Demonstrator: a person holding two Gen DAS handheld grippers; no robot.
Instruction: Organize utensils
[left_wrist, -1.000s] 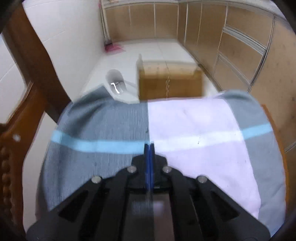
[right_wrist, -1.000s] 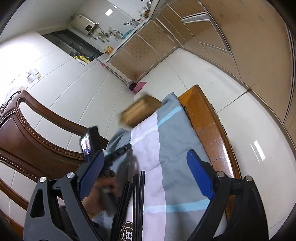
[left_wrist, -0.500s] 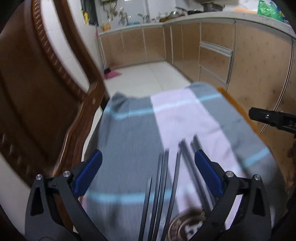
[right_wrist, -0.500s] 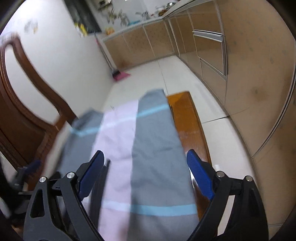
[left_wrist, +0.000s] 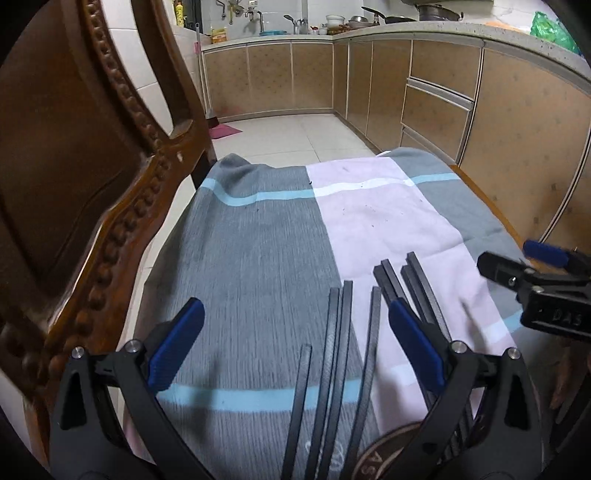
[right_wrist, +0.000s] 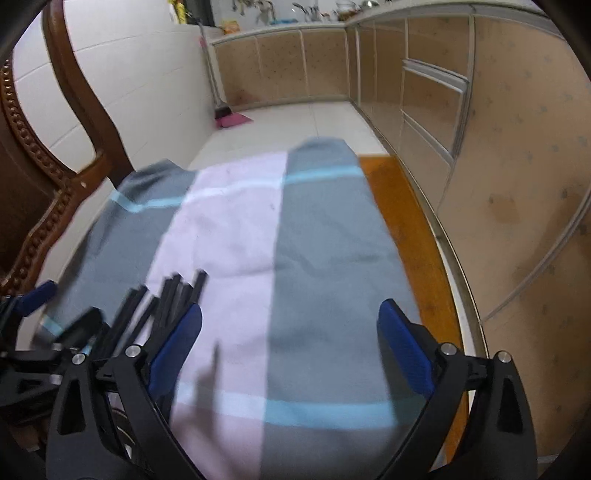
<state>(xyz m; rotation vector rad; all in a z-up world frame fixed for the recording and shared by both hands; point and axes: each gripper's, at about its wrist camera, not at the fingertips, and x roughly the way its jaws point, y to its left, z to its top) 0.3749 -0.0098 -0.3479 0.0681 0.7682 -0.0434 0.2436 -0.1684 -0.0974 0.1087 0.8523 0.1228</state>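
Several black chopsticks (left_wrist: 341, 354) stand fanned out of a dark round holder (left_wrist: 391, 458) at the near edge of a grey, pink and blue striped cloth (left_wrist: 273, 240). My left gripper (left_wrist: 295, 347) is open and empty, its fingers either side of the chopsticks. My right gripper (right_wrist: 291, 354) is open and empty above the cloth, with the chopsticks (right_wrist: 173, 295) at its left. The right gripper also shows at the right edge of the left wrist view (left_wrist: 546, 284).
The cloth covers a wooden table (right_wrist: 402, 206) with a bare orange edge on the right. A carved wooden chair (left_wrist: 85, 177) stands at the left. Kitchen cabinets (left_wrist: 436, 96) line the back and right, with white tiled floor (left_wrist: 295, 133) beyond.
My left gripper has gone from shut to open and pulled back, so the chopsticks and holder now lie between its fingers. The right gripper swung to face down the table.
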